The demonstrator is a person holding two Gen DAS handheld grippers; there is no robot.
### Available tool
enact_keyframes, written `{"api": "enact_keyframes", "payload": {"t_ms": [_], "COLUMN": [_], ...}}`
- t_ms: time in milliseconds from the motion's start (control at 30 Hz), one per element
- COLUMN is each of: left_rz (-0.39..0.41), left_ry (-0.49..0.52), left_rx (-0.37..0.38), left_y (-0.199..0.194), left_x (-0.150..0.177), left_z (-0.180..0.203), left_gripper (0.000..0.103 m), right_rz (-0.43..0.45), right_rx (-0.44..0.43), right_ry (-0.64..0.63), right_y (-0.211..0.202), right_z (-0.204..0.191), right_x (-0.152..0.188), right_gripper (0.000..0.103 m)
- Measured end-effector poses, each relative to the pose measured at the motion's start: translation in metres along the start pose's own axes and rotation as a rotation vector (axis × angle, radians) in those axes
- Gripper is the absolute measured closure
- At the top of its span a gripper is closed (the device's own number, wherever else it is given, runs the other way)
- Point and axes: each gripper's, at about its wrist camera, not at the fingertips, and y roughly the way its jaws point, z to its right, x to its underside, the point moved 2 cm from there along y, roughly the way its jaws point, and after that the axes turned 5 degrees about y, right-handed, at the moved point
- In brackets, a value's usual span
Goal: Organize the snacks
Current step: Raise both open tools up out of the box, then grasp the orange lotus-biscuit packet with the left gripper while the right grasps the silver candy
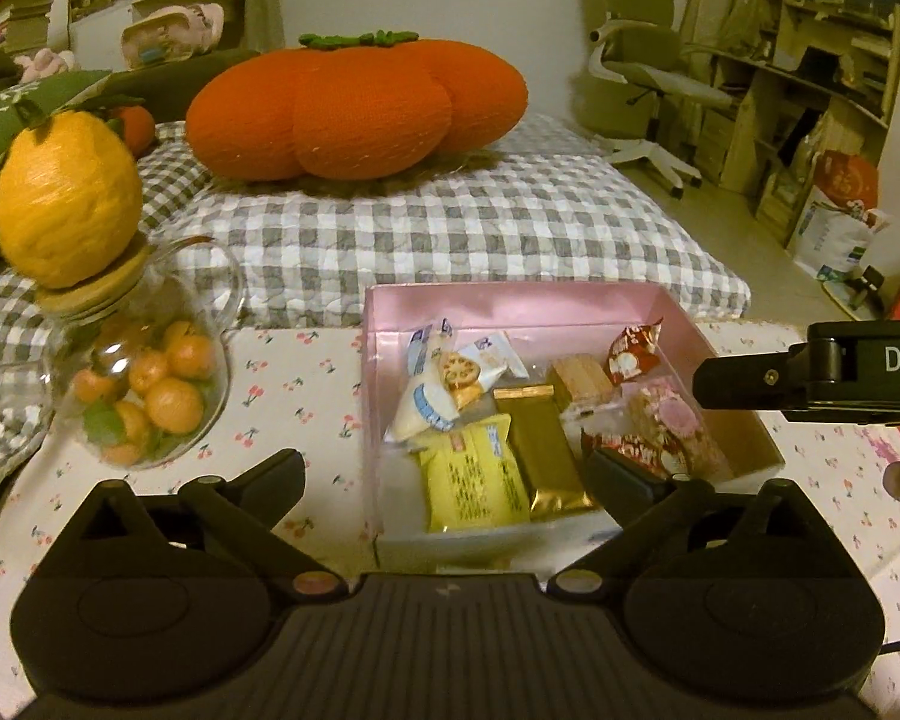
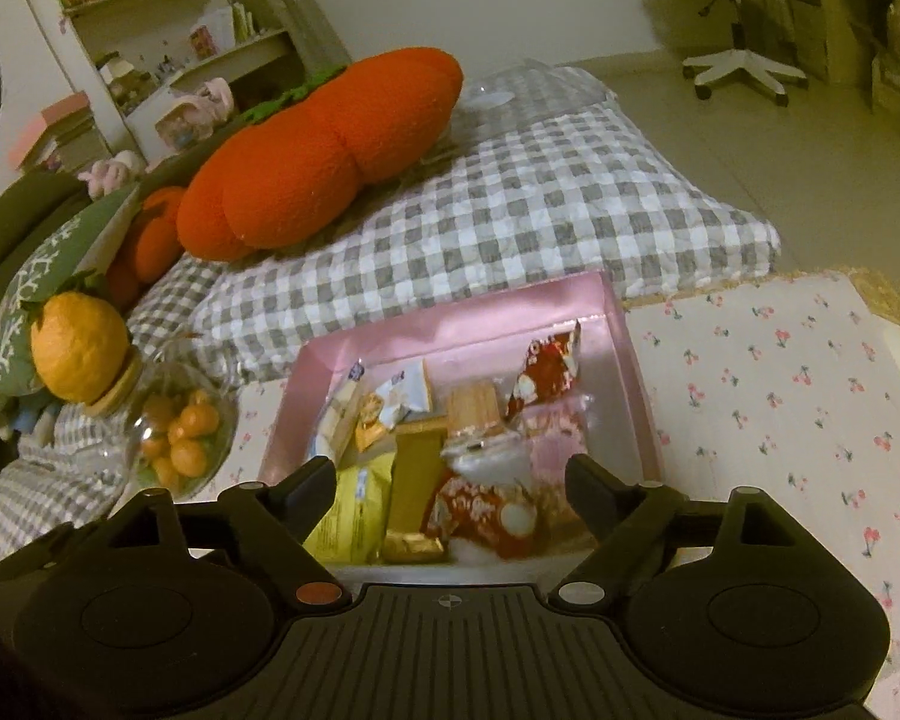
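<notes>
A pink box [image 1: 510, 306] stands on the cherry-print tablecloth [image 1: 306, 384] and holds several wrapped snacks: a yellow packet [image 1: 474, 480], a gold bar [image 1: 540, 450], red wrappers [image 1: 633, 351] and white packets [image 1: 426, 408]. My left gripper [image 1: 444, 468] is open and empty, just in front of the box's near edge. My right gripper [image 2: 450, 474] is open and empty above the box's near end, over a red packet [image 2: 486, 510]. The box [image 2: 450, 324] also shows in the right wrist view. The right gripper's body [image 1: 810, 378] enters the left wrist view from the right.
A glass jar of small oranges [image 1: 144, 384] with a yellow fruit-shaped lid [image 1: 66, 198] stands left of the box. Behind is a checked mattress [image 1: 450, 228] with a big orange pumpkin cushion [image 1: 354, 108]. An office chair [image 1: 642, 60] and shelves stand at the far right.
</notes>
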Motion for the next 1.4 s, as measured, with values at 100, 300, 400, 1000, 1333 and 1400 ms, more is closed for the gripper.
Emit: {"api": "enact_keyframes", "payload": {"t_ms": [100, 300, 400, 1000, 1333, 1400], "left_rz": [-0.006, -0.025, -0.029, -0.033, -0.083, -0.087], "left_ry": [-0.002, -0.002, -0.003, 0.045, 0.06, 0.056], "left_rx": [-0.001, -0.008, -0.008, -0.019, -0.03, -0.027], "left_y": [-0.006, -0.018, -0.024, -0.056, -0.047, -0.043], "left_x": [0.009, 0.024, 0.03, 0.071, 0.095, 0.098], "left_z": [-0.002, -0.005, -0.006, -0.028, -0.038, -0.036], "left_gripper": [0.001, 0.001, 0.001, 0.001, 0.001, 0.001], "right_rz": [-0.008, -0.022, -0.025, -0.077, -0.116, -0.126], "right_rx": [0.004, 0.021, 0.021, 0.053, 0.106, 0.118], "right_ry": [-0.002, -0.016, -0.023, -0.222, -0.309, -0.321], "right_y": [-0.006, -0.019, -0.025, -0.037, -0.027, -0.023], "right_z": [0.0, -0.002, -0.004, -0.004, 0.005, 0.006], "right_x": [0.008, 0.023, 0.032, 0.091, 0.114, 0.116], "right_gripper": [0.017, 0.017, 0.016, 0.012, 0.012, 0.012]}}
